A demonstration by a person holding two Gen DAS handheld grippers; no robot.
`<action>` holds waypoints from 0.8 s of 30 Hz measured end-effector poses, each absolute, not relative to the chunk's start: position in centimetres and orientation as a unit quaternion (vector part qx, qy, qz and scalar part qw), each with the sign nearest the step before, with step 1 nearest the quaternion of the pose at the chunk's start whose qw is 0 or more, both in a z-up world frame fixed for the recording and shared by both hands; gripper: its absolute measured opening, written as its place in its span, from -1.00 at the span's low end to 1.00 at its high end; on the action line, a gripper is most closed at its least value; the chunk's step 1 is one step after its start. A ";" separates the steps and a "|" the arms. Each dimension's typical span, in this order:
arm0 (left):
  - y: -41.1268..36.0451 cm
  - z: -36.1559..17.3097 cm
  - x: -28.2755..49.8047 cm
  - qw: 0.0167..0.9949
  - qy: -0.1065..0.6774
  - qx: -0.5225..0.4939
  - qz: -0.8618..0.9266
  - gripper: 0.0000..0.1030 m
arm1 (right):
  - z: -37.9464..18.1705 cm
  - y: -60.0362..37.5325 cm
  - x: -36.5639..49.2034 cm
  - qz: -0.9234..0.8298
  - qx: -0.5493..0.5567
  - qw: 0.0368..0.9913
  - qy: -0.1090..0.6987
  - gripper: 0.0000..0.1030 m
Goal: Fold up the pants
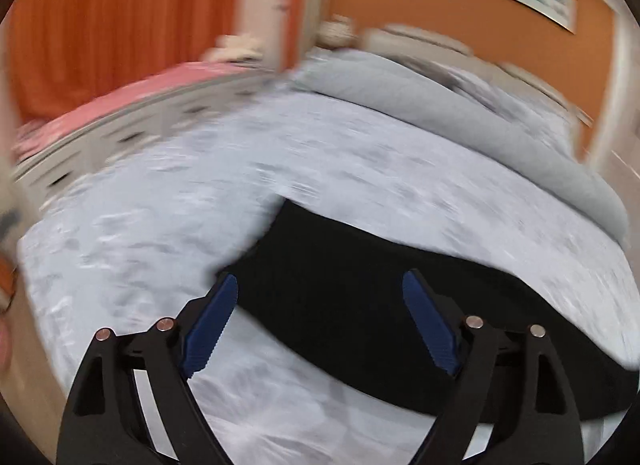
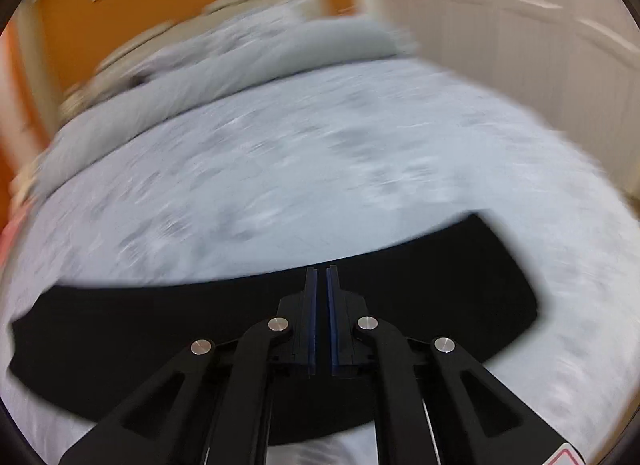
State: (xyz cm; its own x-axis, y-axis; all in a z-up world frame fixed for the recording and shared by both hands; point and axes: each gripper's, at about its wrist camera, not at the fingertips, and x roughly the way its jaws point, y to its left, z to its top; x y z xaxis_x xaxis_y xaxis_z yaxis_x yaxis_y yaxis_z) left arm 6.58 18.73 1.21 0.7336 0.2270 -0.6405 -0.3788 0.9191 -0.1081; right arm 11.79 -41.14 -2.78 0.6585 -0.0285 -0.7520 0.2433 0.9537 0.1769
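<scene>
The black pants [image 1: 360,305] lie flat as a long band on the pale grey bed cover [image 1: 200,193]. My left gripper [image 1: 320,281] is open, its blue pads [image 1: 210,329] spread wide above the pants' left end, holding nothing. In the right wrist view the pants [image 2: 120,329] stretch across the lower frame on the bed cover [image 2: 320,169]. My right gripper [image 2: 321,277] is shut, pads almost together, over the pants' far edge; I cannot tell whether any cloth is pinched. Both views are motion-blurred.
A grey rolled duvet [image 1: 460,105] and pillows lie at the head of the bed. A pink-topped white dresser [image 1: 132,113] stands left of the bed, with an orange curtain [image 1: 120,5] behind. White wardrobe doors [image 2: 540,45] stand on the right.
</scene>
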 end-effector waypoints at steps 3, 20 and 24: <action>13.3 -1.8 9.3 0.913 0.386 -0.071 0.111 0.61 | -6.6 -37.9 14.7 -0.005 0.090 0.881 0.464 -0.92; 0.5 -7.3 10.7 0.897 0.429 0.100 0.023 0.74 | -8.2 -55.3 10.3 -0.273 0.166 0.846 0.428 0.17; -0.3 -7.4 10.9 0.898 0.431 0.089 0.014 0.74 | -7.3 -55.6 9.6 -0.217 0.171 0.867 0.414 -0.84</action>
